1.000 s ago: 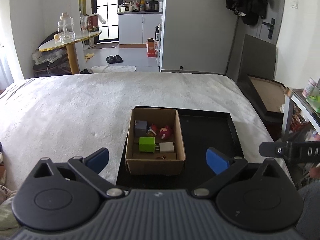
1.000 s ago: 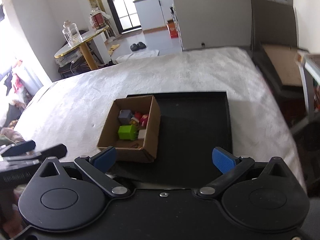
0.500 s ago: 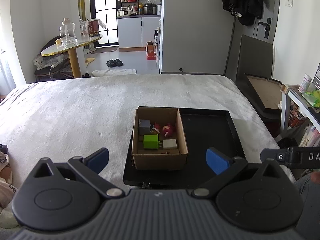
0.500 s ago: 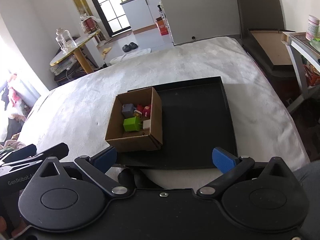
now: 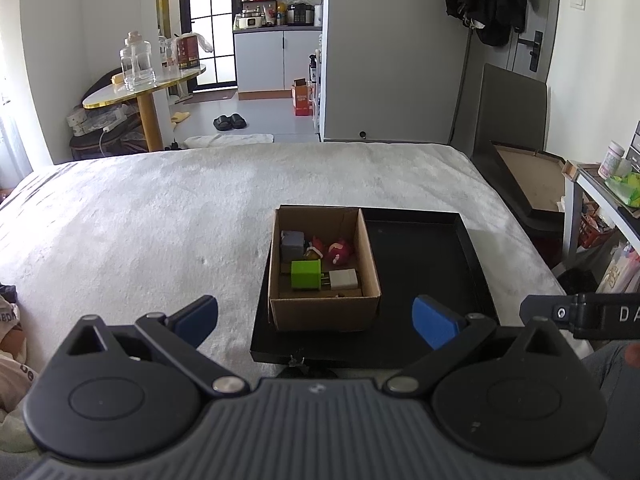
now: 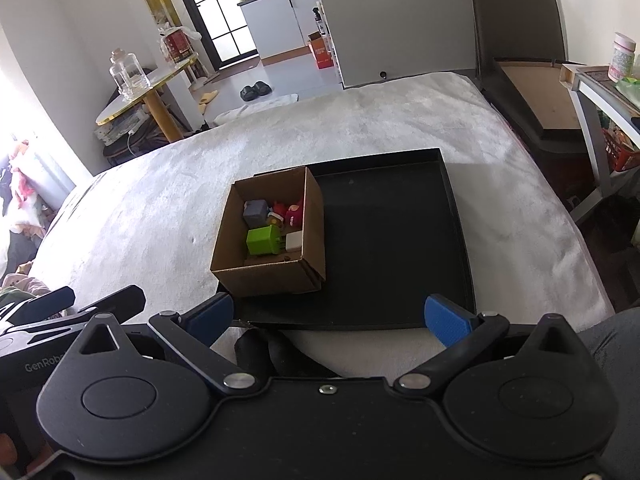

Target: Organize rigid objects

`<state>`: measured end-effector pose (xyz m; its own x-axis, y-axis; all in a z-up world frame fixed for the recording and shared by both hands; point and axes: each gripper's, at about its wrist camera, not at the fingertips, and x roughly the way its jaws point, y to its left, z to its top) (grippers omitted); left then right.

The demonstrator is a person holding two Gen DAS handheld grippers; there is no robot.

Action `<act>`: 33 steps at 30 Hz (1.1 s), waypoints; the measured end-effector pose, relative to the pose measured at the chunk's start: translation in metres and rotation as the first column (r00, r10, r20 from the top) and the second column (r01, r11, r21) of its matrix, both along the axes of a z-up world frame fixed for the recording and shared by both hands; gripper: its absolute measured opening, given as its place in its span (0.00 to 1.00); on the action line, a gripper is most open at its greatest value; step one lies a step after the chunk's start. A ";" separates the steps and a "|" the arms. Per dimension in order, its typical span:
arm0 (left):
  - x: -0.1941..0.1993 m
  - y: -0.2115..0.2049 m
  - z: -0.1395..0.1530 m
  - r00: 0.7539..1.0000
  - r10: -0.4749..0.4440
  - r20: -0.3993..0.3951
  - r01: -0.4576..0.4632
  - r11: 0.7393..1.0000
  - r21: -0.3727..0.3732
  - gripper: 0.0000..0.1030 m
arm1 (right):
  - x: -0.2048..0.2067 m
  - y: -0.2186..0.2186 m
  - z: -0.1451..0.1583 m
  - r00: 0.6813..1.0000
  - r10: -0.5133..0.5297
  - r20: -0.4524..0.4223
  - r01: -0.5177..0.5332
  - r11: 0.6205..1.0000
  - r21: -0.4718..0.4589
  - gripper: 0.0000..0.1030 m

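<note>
From the left wrist camera, the left claw is spread wide with nothing in it. Its two blue pads sit far apart. In front of it is a big bed with a fuzzy white blanket. A flat black square tray lies on the blanket. A small brown cardboard box with an open top stands in the left part of the tray. Inside the box are little hard things. There is a gray cube at the back left. A red round toy is at the back right, and another small red and white toy sits between them. A bright green block is in front of the gray cube. A small white block is just beside the green one, on its right. The rest of the tray is bare. At the right edge, part of the right claw pokes in. Far behind the bed stands a round table with a yellow leg.

From the right wrist camera, the right claw is also spread wide and holds nothing. The same cardboard box stands in the left part of the black tray. The gray cube, the red toy, the green block and the white block all lie in the box. The left claw shows at the lower left, near the bed's edge.
</note>
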<state>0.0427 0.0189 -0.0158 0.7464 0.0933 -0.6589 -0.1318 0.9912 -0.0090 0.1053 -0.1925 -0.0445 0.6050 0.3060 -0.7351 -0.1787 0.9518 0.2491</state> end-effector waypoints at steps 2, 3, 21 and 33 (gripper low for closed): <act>0.000 0.001 -0.001 1.000 0.001 -0.002 -0.001 1.000 -0.005 1.00 | 0.000 -0.001 0.000 1.000 -0.009 0.000 0.009 1.000 -0.001 1.00; 0.001 0.001 -0.001 1.000 0.003 -0.002 -0.003 1.000 -0.005 1.00 | -0.001 -0.001 0.001 1.000 -0.017 0.000 0.017 1.000 -0.004 1.00; 0.000 0.002 -0.003 1.000 0.000 -0.003 0.000 1.000 -0.004 1.00 | -0.001 0.002 -0.003 0.999 -0.036 -0.008 0.036 0.999 -0.009 1.00; 0.000 0.005 -0.003 1.000 -0.002 -0.003 0.002 1.000 -0.007 1.00 | -0.001 0.005 -0.007 0.999 -0.036 -0.008 0.036 0.999 -0.011 1.00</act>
